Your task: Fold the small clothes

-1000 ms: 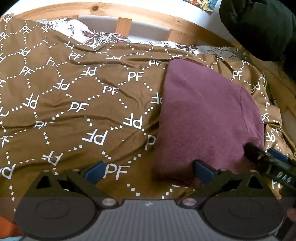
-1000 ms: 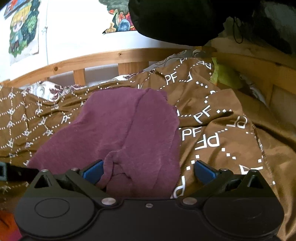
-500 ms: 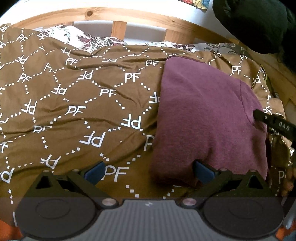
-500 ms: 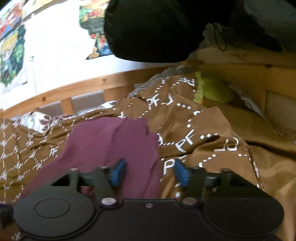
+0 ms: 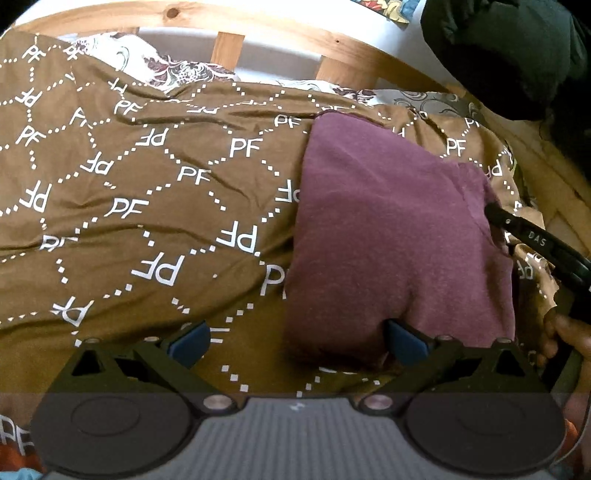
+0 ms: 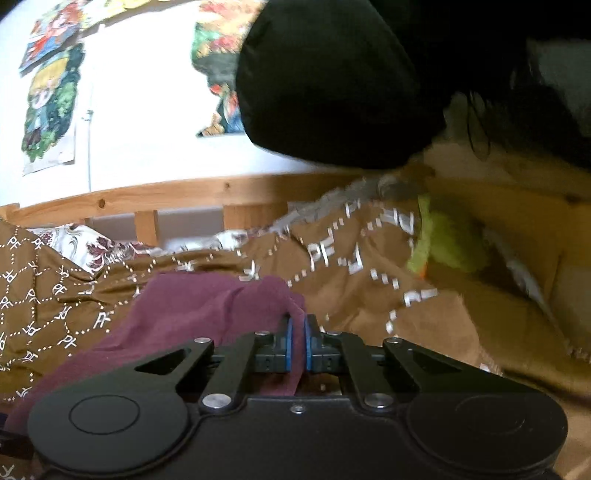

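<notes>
A maroon garment (image 5: 391,236) lies folded on a brown bedspread printed with white PF letters (image 5: 147,206). My left gripper (image 5: 295,341) is open at the garment's near edge, with its right blue pad against the cloth and its left pad over the bedspread. My right gripper (image 6: 296,341) is shut on the right edge of the maroon garment (image 6: 207,310), which runs up between the blue pads. In the left wrist view the right gripper's black finger (image 5: 532,238) touches the garment's right side.
A wooden bed rail (image 5: 280,33) runs along the back, with a floral pillow (image 5: 170,68) below it. A black bulky object (image 6: 332,81) hangs at the upper right. A yellow-green cloth (image 6: 447,243) lies at the right by the wooden side board.
My right gripper has closed from wide open onto the garment's right edge and tilted upward. The left gripper has stayed open at the near edge.
</notes>
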{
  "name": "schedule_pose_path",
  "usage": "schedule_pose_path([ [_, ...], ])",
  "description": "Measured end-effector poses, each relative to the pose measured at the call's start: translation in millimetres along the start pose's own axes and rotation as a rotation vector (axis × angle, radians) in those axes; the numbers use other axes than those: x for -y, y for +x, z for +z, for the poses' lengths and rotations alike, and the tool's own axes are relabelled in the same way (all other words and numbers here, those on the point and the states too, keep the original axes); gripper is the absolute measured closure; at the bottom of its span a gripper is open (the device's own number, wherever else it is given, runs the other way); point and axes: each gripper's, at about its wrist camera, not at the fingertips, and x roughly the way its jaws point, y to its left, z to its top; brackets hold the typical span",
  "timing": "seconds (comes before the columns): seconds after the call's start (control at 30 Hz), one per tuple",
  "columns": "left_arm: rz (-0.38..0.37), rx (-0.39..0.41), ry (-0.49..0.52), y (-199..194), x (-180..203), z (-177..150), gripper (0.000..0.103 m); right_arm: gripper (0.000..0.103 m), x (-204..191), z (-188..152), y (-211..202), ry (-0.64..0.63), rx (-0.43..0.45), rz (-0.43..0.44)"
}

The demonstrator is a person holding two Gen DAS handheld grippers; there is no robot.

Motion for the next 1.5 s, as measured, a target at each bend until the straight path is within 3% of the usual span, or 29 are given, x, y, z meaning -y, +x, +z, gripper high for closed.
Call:
schedule_pose_path([
  [0.07,0.001,-0.003,-0.003,0.4,0.0,0.3,0.001,0.095,3.4,-3.5,3.4,0.041,-0.022,0.009],
  [0.2,0.005,-0.008,-0.008,1.3,-1.5,0.5,0.0,0.08,12.3,-2.7,3.4,0.111,-0.03,0.01],
  [0.33,0.014,-0.004,-0.003,1.4,0.2,0.0,0.0,0.071,20.7,-5.5,4.0,0.173,-0.043,0.012],
  [0.6,0.019,-0.004,-0.003,1.8,0.9,-0.8,0.0,0.055,25.2,-5.1,5.1,0.208,-0.05,0.004],
  [0.83,0.019,-0.005,-0.005,1.6,1.0,-0.7,0.0,0.047,24.6,-6.2,3.7,0.218,-0.052,-0.003],
  [1.1,0.018,-0.006,-0.004,2.0,0.5,-1.0,0.0,0.028,24.8,-8.2,4.8,0.235,-0.065,0.029],
  [1.33,-0.021,0.003,-0.04,-1.1,-6.8,1.9,0.001,0.027,34.0,-11.7,3.7,0.317,-0.06,0.104],
  [1.5,-0.13,0.04,-0.018,-8.4,-5.2,14.6,0.001,0.027,37.5,-8.8,4.1,0.385,-0.044,0.184],
])
